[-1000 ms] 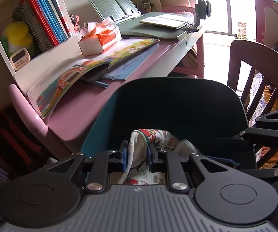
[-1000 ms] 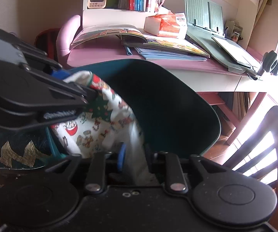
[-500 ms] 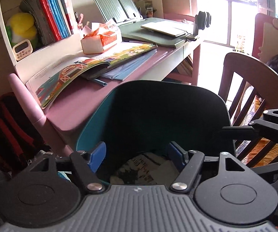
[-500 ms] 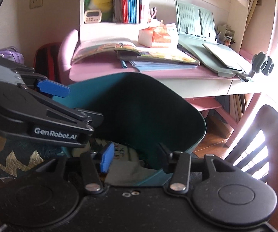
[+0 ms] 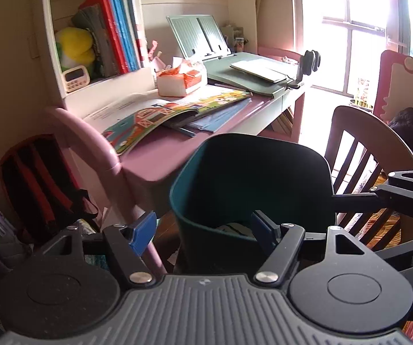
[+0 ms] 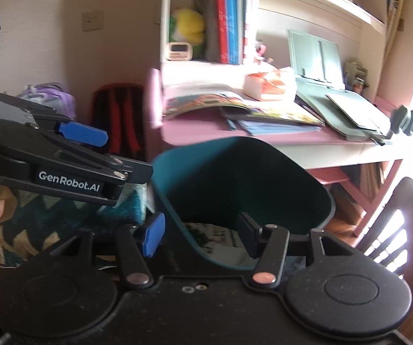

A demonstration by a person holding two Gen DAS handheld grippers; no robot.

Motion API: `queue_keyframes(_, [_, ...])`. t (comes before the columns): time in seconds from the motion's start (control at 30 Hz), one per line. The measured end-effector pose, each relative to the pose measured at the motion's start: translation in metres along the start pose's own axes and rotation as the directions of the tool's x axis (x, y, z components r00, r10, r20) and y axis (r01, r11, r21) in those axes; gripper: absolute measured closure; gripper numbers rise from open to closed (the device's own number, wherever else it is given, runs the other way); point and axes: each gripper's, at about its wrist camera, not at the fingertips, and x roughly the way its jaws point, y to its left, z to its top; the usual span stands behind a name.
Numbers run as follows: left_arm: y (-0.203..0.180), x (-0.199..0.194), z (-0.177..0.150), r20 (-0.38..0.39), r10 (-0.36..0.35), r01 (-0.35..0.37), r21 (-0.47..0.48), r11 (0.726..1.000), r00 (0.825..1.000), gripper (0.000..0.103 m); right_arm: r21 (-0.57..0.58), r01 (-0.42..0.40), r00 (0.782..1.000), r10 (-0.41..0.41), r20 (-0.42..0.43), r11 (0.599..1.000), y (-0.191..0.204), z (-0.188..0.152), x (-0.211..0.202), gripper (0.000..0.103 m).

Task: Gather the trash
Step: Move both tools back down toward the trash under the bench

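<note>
A dark teal trash bin (image 5: 252, 178) stands on the floor in front of the pink desk; it also shows in the right wrist view (image 6: 243, 178). A printed wrapper (image 6: 215, 237) lies inside it, a sliver also showing in the left wrist view (image 5: 235, 227). My left gripper (image 5: 203, 231) is open and empty above the bin's near rim. My right gripper (image 6: 200, 233) is open and empty over the bin's near edge. The left gripper also shows at the left of the right wrist view (image 6: 91, 155).
A pink desk (image 5: 160, 155) holds open picture books (image 5: 177, 112), a tissue box (image 5: 180, 80) and a green book stand (image 5: 200, 37). A wooden chair (image 5: 370, 155) stands right of the bin. A red-black backpack (image 5: 39, 184) leans at the left.
Both grippers were shut on the printed wrapper over the bin a second ago. They opened, the wrapper dropped into the bin, and both grippers have pulled back and up.
</note>
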Motion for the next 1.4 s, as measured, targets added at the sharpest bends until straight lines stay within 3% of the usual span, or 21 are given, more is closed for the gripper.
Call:
queue_keyframes(0.37, [0.071,-0.063,-0.052,0.012,0.076,-0.074,-0.123,0.99,0.997,0.031,-0.075,-0.155,0.987,0.158,0.036,0.985,0.077,0.006,-0.012,0.044])
queue_keyframes(0.47, [0.093,-0.077,-0.072,0.007,0.1,-0.098,-0.148,0.984,0.995,0.025,-0.093,-0.201,0.978,0.205,0.036,0.975,0.1,0.005,-0.008,0.044])
queue_keyframes(0.7, [0.145,-0.101,-0.127,-0.016,0.163,-0.162,-0.213,0.963,0.987,0.024,-0.122,-0.314,0.948,0.317,0.004,0.942,0.157,-0.005,0.015,0.042])
queue_keyframes(0.9, [0.189,-0.108,-0.181,-0.058,0.221,-0.228,-0.274,0.934,0.974,0.02,-0.164,-0.378,0.924,0.381,-0.014,0.911,0.213,-0.019,0.049,0.041])
queue_keyframes(1.1, [0.237,-0.095,-0.241,-0.147,0.263,-0.299,-0.351,0.887,0.953,0.02,-0.197,-0.441,0.897,0.437,-0.064,0.876,0.269,-0.041,0.093,0.04])
queue_keyframes(1.23, [0.27,-0.081,-0.283,-0.193,0.252,-0.312,-0.411,0.857,0.948,0.014,-0.241,-0.446,0.894,0.44,-0.084,0.862,0.303,-0.061,0.125,0.039])
queue_keyframes(1.33, [0.292,-0.068,-0.316,-0.221,0.241,-0.319,-0.452,0.833,0.945,0.005,-0.236,-0.471,0.882,0.45,-0.139,0.85,0.323,-0.077,0.152,0.039])
queue_keyframes(1.4, [0.307,-0.056,-0.336,-0.244,0.244,-0.335,-0.47,0.817,0.939,0.005,-0.217,-0.486,0.872,0.452,-0.186,0.847,0.334,-0.089,0.174,0.039])
